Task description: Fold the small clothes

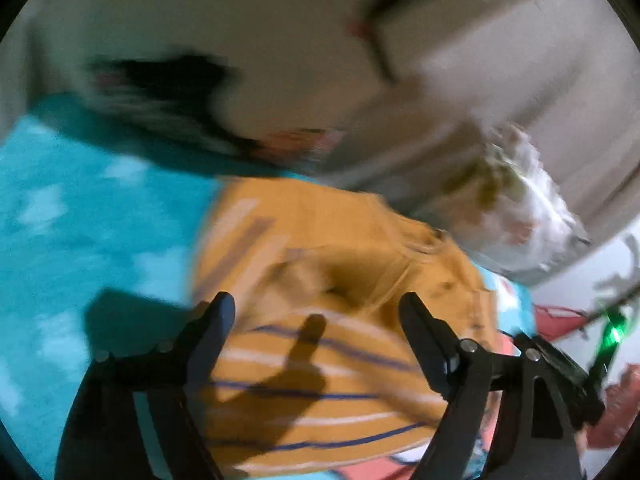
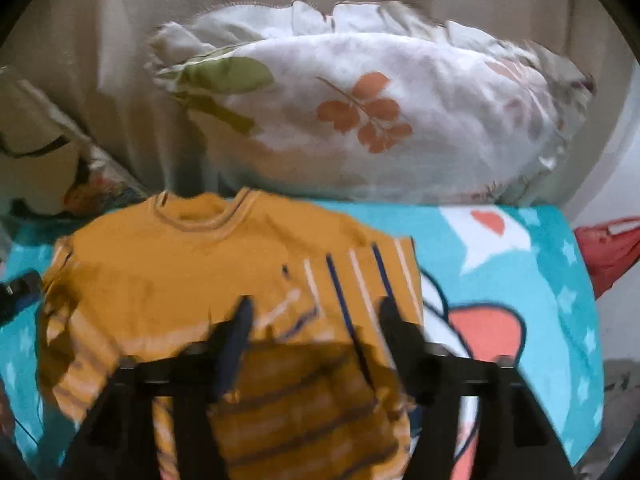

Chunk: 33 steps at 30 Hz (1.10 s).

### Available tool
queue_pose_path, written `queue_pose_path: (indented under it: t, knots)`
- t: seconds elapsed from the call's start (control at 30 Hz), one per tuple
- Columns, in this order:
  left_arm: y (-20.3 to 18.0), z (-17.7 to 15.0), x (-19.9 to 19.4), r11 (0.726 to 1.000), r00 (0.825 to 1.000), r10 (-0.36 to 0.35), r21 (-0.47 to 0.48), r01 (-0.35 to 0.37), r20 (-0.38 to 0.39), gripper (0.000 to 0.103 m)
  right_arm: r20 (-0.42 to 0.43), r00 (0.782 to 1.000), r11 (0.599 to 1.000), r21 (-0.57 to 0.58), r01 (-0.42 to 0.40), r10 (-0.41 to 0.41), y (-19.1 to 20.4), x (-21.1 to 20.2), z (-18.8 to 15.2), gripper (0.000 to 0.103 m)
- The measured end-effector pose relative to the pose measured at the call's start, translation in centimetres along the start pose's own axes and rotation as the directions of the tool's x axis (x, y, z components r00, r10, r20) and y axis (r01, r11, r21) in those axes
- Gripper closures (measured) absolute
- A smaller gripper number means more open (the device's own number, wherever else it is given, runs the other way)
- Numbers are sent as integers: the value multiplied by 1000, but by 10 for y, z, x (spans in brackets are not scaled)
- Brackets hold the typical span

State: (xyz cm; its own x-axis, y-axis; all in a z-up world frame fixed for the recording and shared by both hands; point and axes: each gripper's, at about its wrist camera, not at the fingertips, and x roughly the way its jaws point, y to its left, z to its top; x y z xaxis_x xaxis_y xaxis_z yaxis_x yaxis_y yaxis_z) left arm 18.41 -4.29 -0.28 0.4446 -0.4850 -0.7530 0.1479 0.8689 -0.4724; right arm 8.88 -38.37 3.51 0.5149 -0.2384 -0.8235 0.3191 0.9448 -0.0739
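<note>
Sweater [image 2: 224,280]: one small mustard-orange knit with white and navy stripes is lying on the turquoise blanket [image 2: 552,280], its ribbed collar pointing toward the blanket's far edge. One side is lying folded across the front, so its stripes are running upright while the lower body's stripes are running crosswise. In the left wrist view the same sweater [image 1: 320,360] is filling the middle, blurred and bunched.

Two grippers are showing, one per view. The left gripper [image 1: 316,312] is hovering over the striped part with its jaws standing wide apart and nothing between them; its shadow is falling on the knit. The right gripper [image 2: 314,316] is also spreading its jaws wide over the sweater's lower half, gripping nothing, though blur is making it hard to tell whether the tips are touching the cloth.

One white pillow [image 2: 380,120] printed with orange and green leaves is sitting just beyond the blanket's far edge, against a beige curtain [image 2: 120,40]. A second patterned cushion [image 2: 36,168], cut off by the lens rim, is lying beyond the far left corner. One red cloth [image 2: 612,256] is poking in past the right edge, only partly seen.

The sweater's near hem is being hidden behind the gripper bodies. Dark smeared shapes at the top of the left view are too blurred to identify.
</note>
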Motion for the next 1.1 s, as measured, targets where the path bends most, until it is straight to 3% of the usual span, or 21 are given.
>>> queue_pose_path:
  t: [0.1,0.23,0.3,0.4,0.63,0.73,0.93,0.97,1.1]
  knots:
    - [35,-15,-13,996,997,62,-56,-65,-48,20,-26,999,1000,0,22,-22,-12,-4,-34,28]
    - [71,-51,-40,973,988,137,-177,-147,-66,20,-49,996,990,119,-70,76,-49,-9,-68,28]
    - [81,-71,-51,955,988,131,-257,-147,-78,20,-61,991,981,162,-110,121,-61,-11,-82,28]
    - [72,-101,-64,939,991,111,-318,-127,-68,20,-72,985,968,209,-142,160,-79,-9,-99,28]
    - [26,-162,-71,950,985,154,-262,-170,-78,20,-70,970,954,214,-212,231,-109,-10,-127,28]
    - [22,-180,-75,946,984,153,-273,-172,-88,20,-78,940,916,265,-301,332,-118,-3,-140,28]
    - [15,-182,-59,961,994,69,-263,-89,-84,20,-80,836,779,420,-465,542,-115,20,-155,28]
    - [13,-178,-48,964,996,29,-260,-49,-82,20,-73,820,754,448,-481,567,-112,25,-155,28]
    - [13,-159,-6,965,993,-62,-261,34,-98,16,-46,801,709,498,-500,597,-97,34,-144,28]
